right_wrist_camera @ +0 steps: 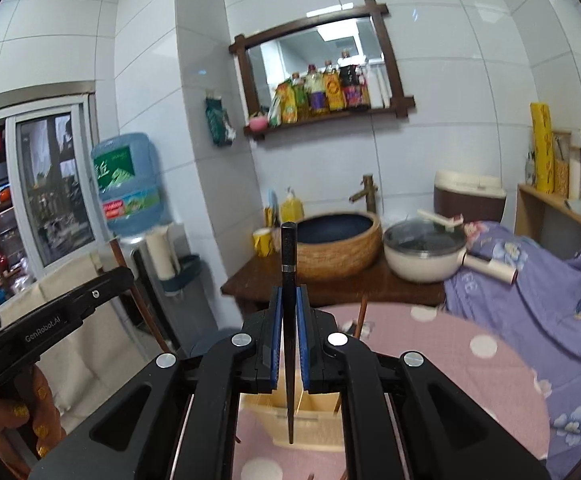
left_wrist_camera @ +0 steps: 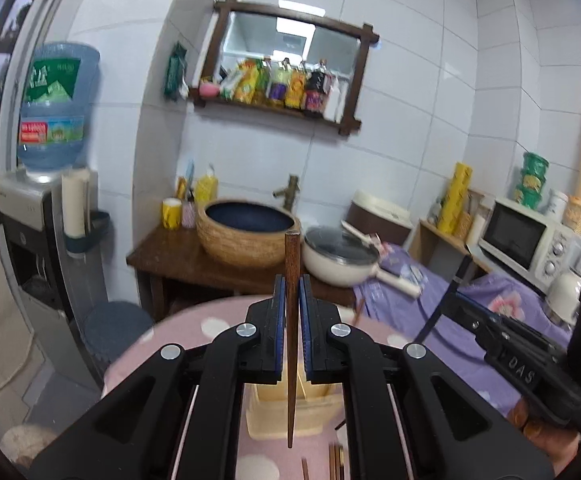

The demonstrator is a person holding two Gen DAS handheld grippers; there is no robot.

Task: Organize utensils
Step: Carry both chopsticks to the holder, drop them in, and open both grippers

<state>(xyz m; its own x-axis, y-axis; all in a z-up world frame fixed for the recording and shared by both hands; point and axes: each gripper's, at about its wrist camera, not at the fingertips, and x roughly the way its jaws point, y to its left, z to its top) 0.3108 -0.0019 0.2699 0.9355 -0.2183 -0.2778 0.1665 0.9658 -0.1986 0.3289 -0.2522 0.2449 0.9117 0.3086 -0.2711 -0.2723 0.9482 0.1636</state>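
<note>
Left gripper [left_wrist_camera: 290,292]: pads pinch a brown wooden chopstick [left_wrist_camera: 291,320], long axis upright, thick end up, thin tip down over the cream utensil holder [left_wrist_camera: 286,408] on the pink dotted table [left_wrist_camera: 210,332]. Only this view shows loose chopsticks [left_wrist_camera: 334,462] lying on the table and the microwave [left_wrist_camera: 526,240] in full.

Right gripper [right_wrist_camera: 289,300]: pads pinch a black chopstick [right_wrist_camera: 289,320], also upright, tip down above the same holder. Only this view shows the window [right_wrist_camera: 46,184] at far left.
</note>
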